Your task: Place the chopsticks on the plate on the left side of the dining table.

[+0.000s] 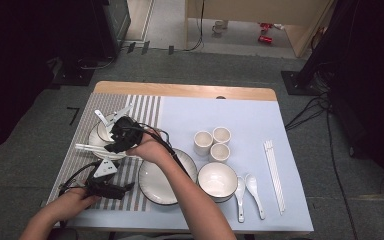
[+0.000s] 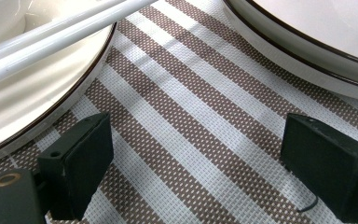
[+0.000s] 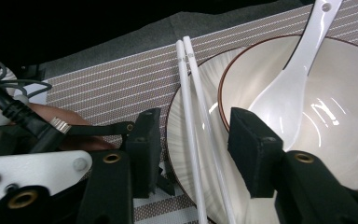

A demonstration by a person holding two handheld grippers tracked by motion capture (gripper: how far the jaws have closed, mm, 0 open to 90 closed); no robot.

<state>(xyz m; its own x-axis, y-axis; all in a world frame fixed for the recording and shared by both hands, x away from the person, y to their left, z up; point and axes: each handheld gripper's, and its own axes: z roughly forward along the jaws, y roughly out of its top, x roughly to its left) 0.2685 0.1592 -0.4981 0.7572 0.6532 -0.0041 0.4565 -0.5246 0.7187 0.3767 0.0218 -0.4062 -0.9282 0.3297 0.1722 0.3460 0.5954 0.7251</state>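
Apparently right gripper point(image 3: 193, 144), jaws apart, released white plastic chopsticks point(image 3: 191, 107) across ribbed white plate point(image 3: 179, 116) (left gripper point(image 2: 196, 158) idle, open).

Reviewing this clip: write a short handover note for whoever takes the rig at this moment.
Right claw: open, jaws either side of the white chopsticks, not pressing them.
Left claw: open over the striped placemat, holding nothing.
The chopsticks lie across the rim of the left plate, which holds a bowl with a spoon in it.
Done: this left setting looks laid.
Left: probably the second plate, spare bowl, two spoons, chopsticks.
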